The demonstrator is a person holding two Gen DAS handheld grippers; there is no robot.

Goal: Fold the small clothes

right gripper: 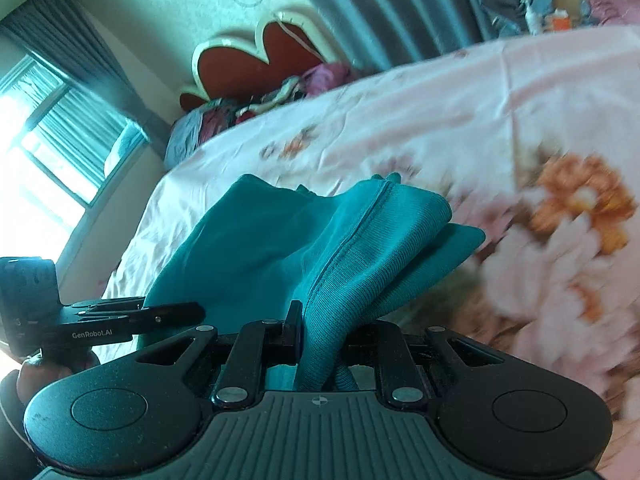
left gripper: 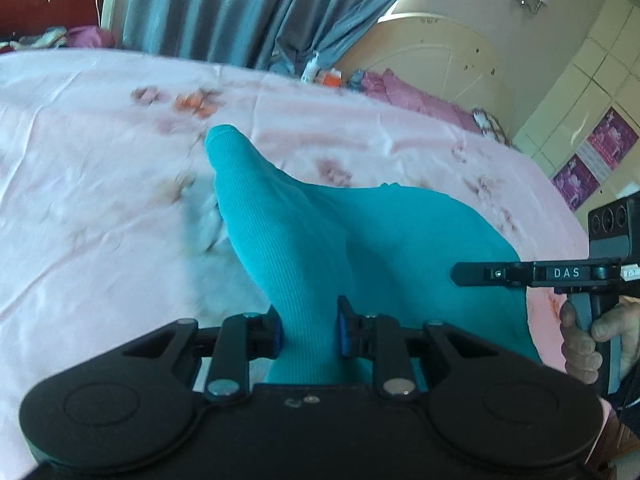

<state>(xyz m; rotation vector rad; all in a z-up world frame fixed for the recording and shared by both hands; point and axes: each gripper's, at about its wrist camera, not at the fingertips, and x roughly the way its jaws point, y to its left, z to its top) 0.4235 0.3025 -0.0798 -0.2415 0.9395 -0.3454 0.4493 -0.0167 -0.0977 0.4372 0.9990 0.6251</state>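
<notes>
A teal ribbed knit garment (left gripper: 360, 240) lies over the pink floral bed sheet (left gripper: 100, 200). My left gripper (left gripper: 310, 332) is shut on a ribbed band of it, which runs up from the blue pads to a free end (left gripper: 224, 136). My right gripper (right gripper: 322, 332) is shut on another bunched ribbed edge of the same garment (right gripper: 360, 240), lifted off the sheet (right gripper: 460, 112). Each gripper shows in the other's view: the right one at the garment's right edge (left gripper: 520, 274), the left one at its left edge (right gripper: 132, 316).
A red heart-shaped headboard (right gripper: 256, 60) with piled clothes stands at the bed's head. Grey curtains (left gripper: 224, 4) hang behind the bed. A cream headboard (left gripper: 440, 52) and wardrobe (left gripper: 592, 80) stand at the right. A window (right gripper: 44, 140) is on the left.
</notes>
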